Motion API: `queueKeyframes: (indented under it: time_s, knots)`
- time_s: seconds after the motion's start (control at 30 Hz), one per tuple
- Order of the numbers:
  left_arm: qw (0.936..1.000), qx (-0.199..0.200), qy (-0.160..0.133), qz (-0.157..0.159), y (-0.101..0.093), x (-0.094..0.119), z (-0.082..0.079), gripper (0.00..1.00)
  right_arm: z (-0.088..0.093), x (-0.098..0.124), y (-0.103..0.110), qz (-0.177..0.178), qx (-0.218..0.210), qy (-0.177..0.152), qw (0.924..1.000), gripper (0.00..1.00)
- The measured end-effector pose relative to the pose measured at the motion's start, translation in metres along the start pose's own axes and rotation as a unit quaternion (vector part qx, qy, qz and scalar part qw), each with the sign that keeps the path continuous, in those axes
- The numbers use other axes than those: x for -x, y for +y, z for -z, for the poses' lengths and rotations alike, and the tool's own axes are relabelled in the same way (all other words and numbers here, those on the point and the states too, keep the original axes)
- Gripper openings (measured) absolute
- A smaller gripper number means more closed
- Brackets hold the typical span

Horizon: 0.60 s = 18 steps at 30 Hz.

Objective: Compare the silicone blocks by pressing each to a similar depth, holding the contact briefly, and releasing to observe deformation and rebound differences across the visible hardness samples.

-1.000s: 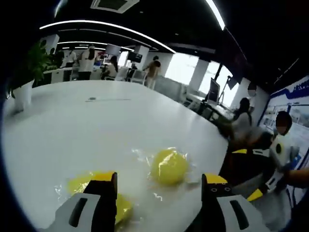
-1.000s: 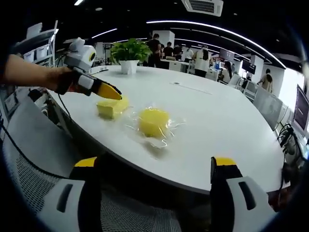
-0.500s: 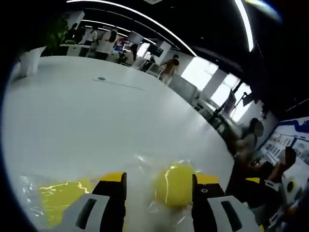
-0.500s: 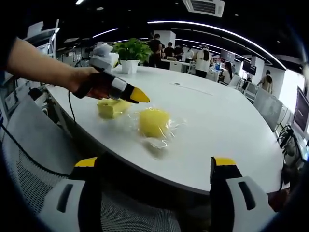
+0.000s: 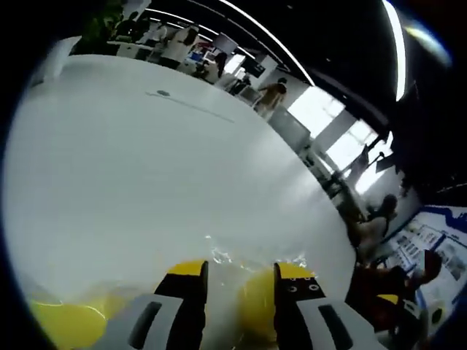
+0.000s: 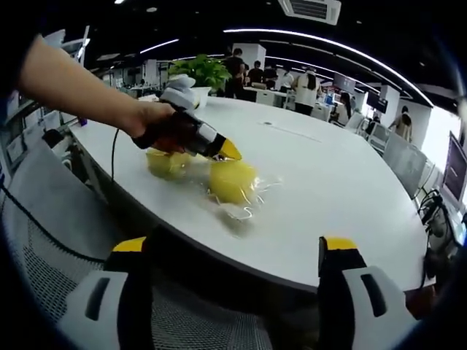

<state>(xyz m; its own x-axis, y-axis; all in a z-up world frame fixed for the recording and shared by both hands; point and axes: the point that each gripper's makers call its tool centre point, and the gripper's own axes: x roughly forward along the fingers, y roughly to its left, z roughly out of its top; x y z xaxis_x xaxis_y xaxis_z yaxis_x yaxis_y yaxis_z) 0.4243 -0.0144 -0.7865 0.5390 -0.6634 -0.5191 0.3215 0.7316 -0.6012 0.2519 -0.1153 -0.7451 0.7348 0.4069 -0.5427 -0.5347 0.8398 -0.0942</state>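
Here, the big white table (image 6: 343,189) spreads out in front of both tools. In the right gripper view, its round edge curves just past the right tool (image 6: 233,255), and a gray mesh chair (image 6: 190,321) sits under that tool, between its two jaws. The right tool's jaws are wide apart and hold nothing; they hang in the air short of the table.

Far across the table from the right tool stands a green plant (image 6: 198,71) in a white pot. People stand and sit in the room beyond it.

A person's bare arm (image 6: 80,91) reaches in from the left of the right gripper view, and its hand (image 6: 157,125) grips the left tool (image 6: 228,152). The yellow tip of that left tool rests on the top of the round yellow block (image 6: 233,182), which lies in clear crinkly plastic wrap (image 6: 252,200). Just behind the left tool sits a second block (image 6: 169,164), also yellow and also wrapped.

In the left gripper view, the left tool (image 5: 241,273) points down at the table. Its jaws are a small way apart, with the round yellow block (image 5: 257,310) showing between them, close to the right jaw. I cannot tell if the jaws pinch the block. The second block (image 5: 62,324) shows to the left of the left jaw, low in that view.
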Motion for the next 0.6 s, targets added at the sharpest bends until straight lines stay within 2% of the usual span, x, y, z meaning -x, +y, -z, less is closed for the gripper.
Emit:
queueKeyframes:
  time_s: [0.1,0.17,0.23,0.27,0.37,0.4,0.43,0.47,0.5,0.6]
  knots:
    - [0.9996,0.028,0.007,0.004,0.0002,-0.0022,0.0006,0.33,-0.0017,-0.0002,-0.0008,0.002,0.002,-0.005,1.0,0.91]
    - [0.9989,0.047,0.008,0.003,0.0011,-0.0028,0.0005,0.28,-0.0014,0.0,-0.0007,0.003,0.001,-0.005,1.0,0.92]
    - [0.9961,0.086,0.011,0.015,-0.0027,-0.0034,0.0017,0.21,-0.0002,0.0001,-0.0013,0.005,0.001,-0.002,1.0,0.92]
    - [0.9955,0.092,0.01,0.019,-0.0036,-0.0036,0.0015,0.21,-0.0002,0.0002,-0.0017,0.006,0.001,-0.002,1.0,0.92]
    - [0.9963,0.085,0.005,0.01,0.0001,-0.0039,-0.0003,0.15,0.0005,0.0002,-0.0014,0.006,0.001,-0.001,1.0,0.92]
    - [0.9968,0.079,-0.002,0.009,-0.0006,-0.0035,-0.0024,0.09,0.0008,0.0001,-0.0012,0.006,0.001,0.0,1.0,0.91]
    - [0.9986,0.052,-0.005,0.007,0.0009,-0.0027,-0.0039,0.01,0.0011,0.0,-0.001,0.005,0.001,0.001,1.0,0.91]
    - [0.9995,0.033,-0.002,-0.005,0.0033,-0.0034,-0.002,0.01,0.0011,0.0,-0.0009,0.005,0.001,0.001,1.0,0.91]
    - [0.9993,0.037,-0.007,-0.004,0.0008,-0.0048,-0.003,0.0,0.0012,-0.0001,-0.0005,0.005,0.001,0.001,1.0,0.91]
    - [0.9998,0.018,-0.008,0.002,-0.0028,-0.0066,-0.0038,0.0,0.0015,0.0001,-0.0003,0.004,0.001,0.002,1.0,0.9]
